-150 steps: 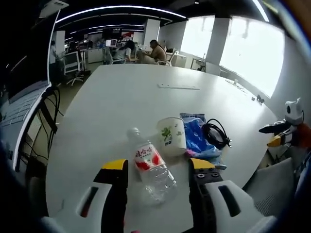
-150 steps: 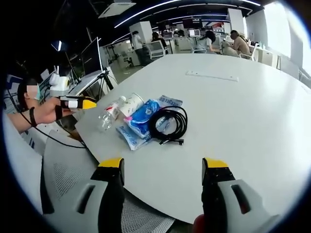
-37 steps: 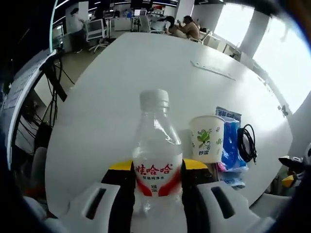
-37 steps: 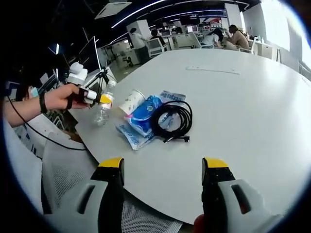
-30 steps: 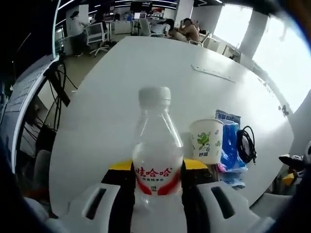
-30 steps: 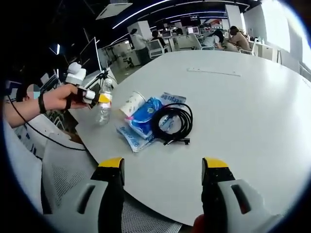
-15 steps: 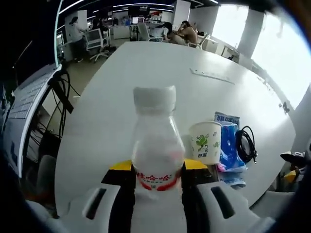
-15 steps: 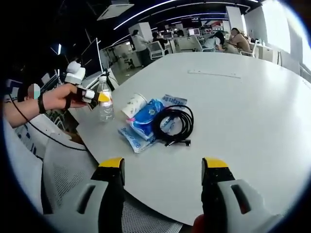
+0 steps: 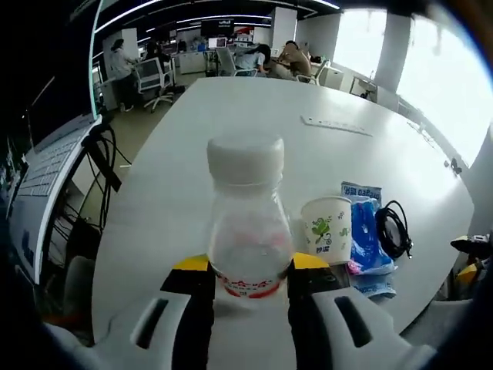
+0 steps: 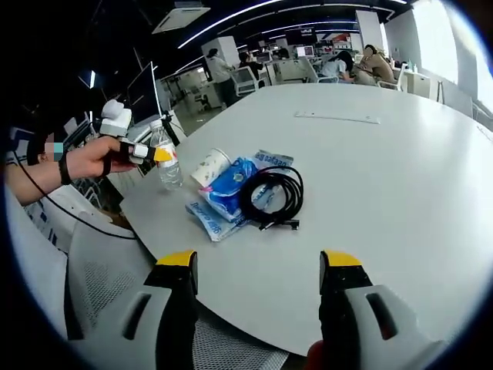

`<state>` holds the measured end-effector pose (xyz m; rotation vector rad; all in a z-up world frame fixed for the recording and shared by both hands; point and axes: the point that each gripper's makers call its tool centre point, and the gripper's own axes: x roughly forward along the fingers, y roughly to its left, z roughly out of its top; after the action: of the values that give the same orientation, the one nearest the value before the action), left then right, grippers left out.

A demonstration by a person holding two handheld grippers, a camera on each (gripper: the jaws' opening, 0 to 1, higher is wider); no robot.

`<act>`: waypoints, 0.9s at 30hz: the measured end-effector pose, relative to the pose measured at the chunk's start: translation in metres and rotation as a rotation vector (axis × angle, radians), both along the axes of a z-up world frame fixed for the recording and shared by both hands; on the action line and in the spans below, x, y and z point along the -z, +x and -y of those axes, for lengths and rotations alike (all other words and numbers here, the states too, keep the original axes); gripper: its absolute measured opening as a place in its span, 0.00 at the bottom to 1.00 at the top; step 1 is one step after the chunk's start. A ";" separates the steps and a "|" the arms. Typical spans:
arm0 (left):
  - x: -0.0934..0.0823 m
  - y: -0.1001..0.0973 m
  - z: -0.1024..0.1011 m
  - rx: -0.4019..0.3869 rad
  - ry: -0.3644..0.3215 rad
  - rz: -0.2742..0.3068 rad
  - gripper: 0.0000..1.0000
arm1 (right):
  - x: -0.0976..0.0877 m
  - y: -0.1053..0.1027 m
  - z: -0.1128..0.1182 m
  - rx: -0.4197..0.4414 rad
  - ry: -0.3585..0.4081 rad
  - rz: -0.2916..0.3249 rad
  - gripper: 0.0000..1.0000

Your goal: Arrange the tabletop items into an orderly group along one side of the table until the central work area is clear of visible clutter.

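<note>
My left gripper [image 9: 250, 264] is shut on a clear water bottle [image 9: 245, 223] with a white cap and red label, and holds it upright. In the right gripper view, the left gripper [image 10: 148, 153] holds the bottle [image 10: 168, 165] by the table's near-left edge; whether its base touches the table I cannot tell. Right of the bottle stands a white paper cup [image 9: 326, 229] with a green print, then blue packets [image 9: 362, 248] and a coiled black cable [image 9: 393, 230]. The cup [image 10: 209, 167], packets [image 10: 226, 191] and cable [image 10: 271, 196] lie together. My right gripper [image 10: 258, 266] hangs open over the table's front edge.
The big white table [image 10: 385, 177] is bare beyond the cluster, apart from a flat white strip [image 10: 337, 118] further back. A grey chair [image 10: 100, 262] stands under the near edge. Desks, chairs and seated people fill the office behind. A person's hand [image 10: 92, 162] grips the left tool.
The bottle lay on the table between open left jaws five seconds ago; now it is gripped. Over the last second it went from tilted to upright. My right gripper has stayed put.
</note>
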<state>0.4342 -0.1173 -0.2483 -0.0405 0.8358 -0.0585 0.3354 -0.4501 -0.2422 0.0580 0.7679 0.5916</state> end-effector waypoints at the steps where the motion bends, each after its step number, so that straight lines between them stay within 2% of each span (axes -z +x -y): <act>1: 0.000 -0.001 -0.001 -0.004 0.002 0.007 0.35 | 0.000 0.000 0.000 0.001 0.000 0.001 0.63; 13: 0.003 -0.015 -0.003 -0.009 0.015 0.054 0.36 | 0.002 -0.005 -0.004 -0.018 -0.010 0.002 0.63; 27: 0.008 -0.022 -0.002 0.007 0.028 0.069 0.36 | -0.004 0.005 -0.009 -0.042 -0.011 0.020 0.63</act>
<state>0.4122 -0.1158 -0.2567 -0.0085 0.7682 -0.0547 0.3403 -0.4412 -0.2384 0.0258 0.7541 0.6266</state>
